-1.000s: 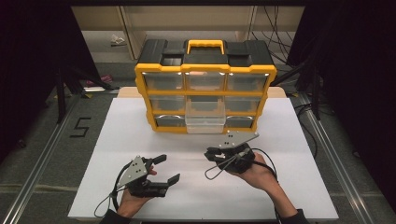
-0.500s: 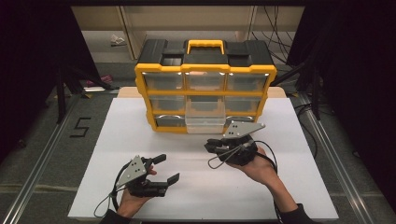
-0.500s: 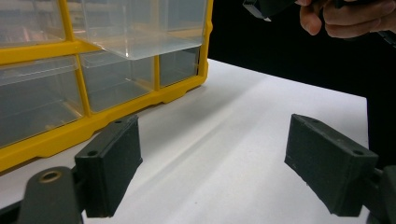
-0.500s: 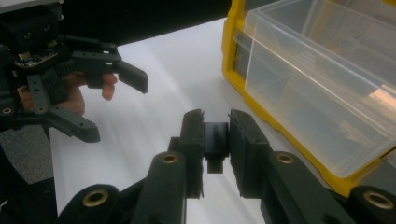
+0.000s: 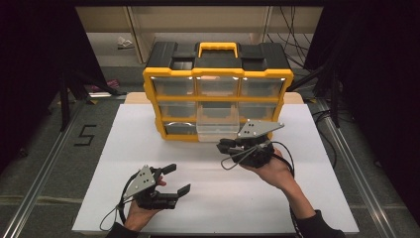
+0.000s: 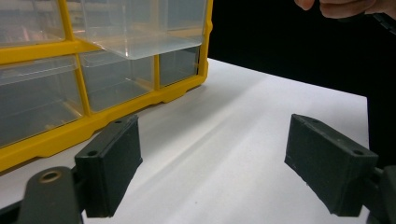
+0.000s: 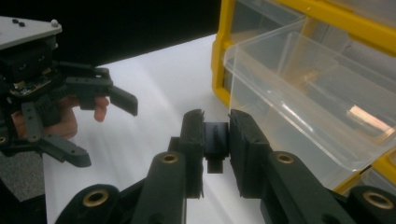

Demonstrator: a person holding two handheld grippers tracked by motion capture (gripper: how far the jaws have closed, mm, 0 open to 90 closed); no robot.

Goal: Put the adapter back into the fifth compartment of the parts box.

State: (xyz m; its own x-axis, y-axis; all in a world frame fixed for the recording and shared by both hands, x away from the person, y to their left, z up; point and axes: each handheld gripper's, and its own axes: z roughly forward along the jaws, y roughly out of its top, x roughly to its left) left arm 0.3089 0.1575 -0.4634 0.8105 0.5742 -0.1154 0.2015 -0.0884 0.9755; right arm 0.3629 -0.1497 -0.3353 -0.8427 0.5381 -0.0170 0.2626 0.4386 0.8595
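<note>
A yellow and black organizer with clear drawers stands at the back of the white tabletop. Its middle drawer in the second row is pulled out; it is also the clear drawer at the right of the right gripper view. My right gripper hovers just in front of that drawer. My right gripper is shut on a small black part. My left gripper rests low at the front left, wide open with nothing in it; my left gripper faces the organizer's lower corner.
The organizer's yellow frame fills the left of the left gripper view. A dark floor and rails flank the table. Shelving and cables lie behind the organizer.
My right gripper has moved forward and slightly right, closer to the pulled-out drawer, with the black part still in it. The left gripper has stayed put.
</note>
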